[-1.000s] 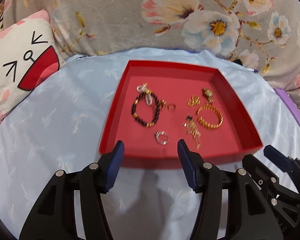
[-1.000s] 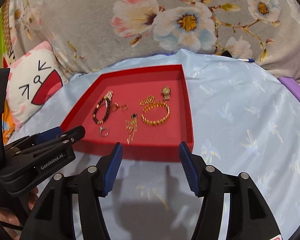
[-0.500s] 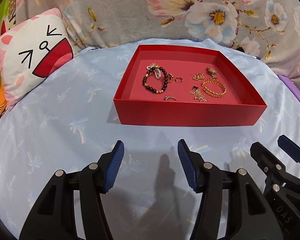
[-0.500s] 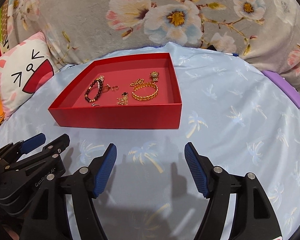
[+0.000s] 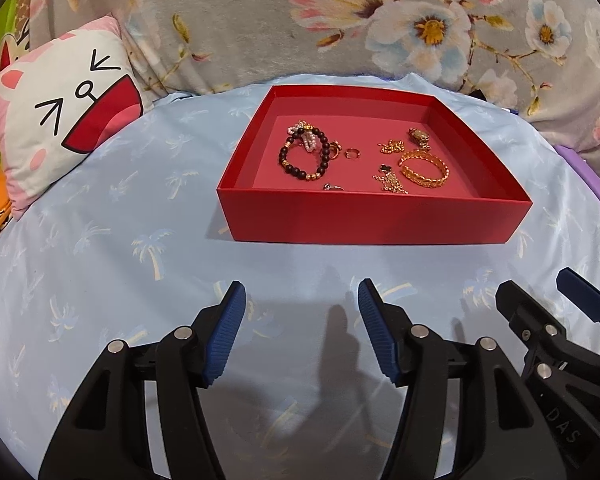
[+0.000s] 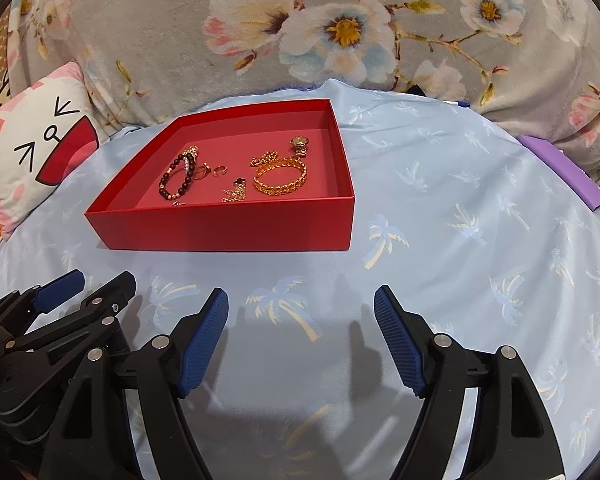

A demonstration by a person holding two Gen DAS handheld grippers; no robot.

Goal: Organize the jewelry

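Note:
A red tray (image 5: 372, 218) (image 6: 228, 232) stands on the pale blue cloth and holds jewelry. In it lie a dark bead bracelet (image 5: 303, 153) (image 6: 176, 180), a gold chain bracelet (image 5: 424, 168) (image 6: 280, 178), a small gold watch (image 5: 419, 136) (image 6: 299, 145), small rings (image 5: 352, 153) and a gold chain with a black clover (image 5: 390, 178) (image 6: 236, 190). My left gripper (image 5: 300, 320) hovers short of the tray's near wall, jaws opening with nothing between them. My right gripper (image 6: 301, 320) hovers near the tray's right corner, jaws also opening and empty.
A cat-face cushion (image 5: 64, 128) (image 6: 36, 148) lies at the left. A grey floral blanket (image 5: 340, 20) rises behind the tray. A purple flat object (image 6: 560, 170) sits at the cloth's right edge. Each gripper shows in the other's view, side by side.
Both grippers have drawn back from above the tray to the near cloth, so the tray looks farther away. The right gripper's jaws have spread wider; the left's a little.

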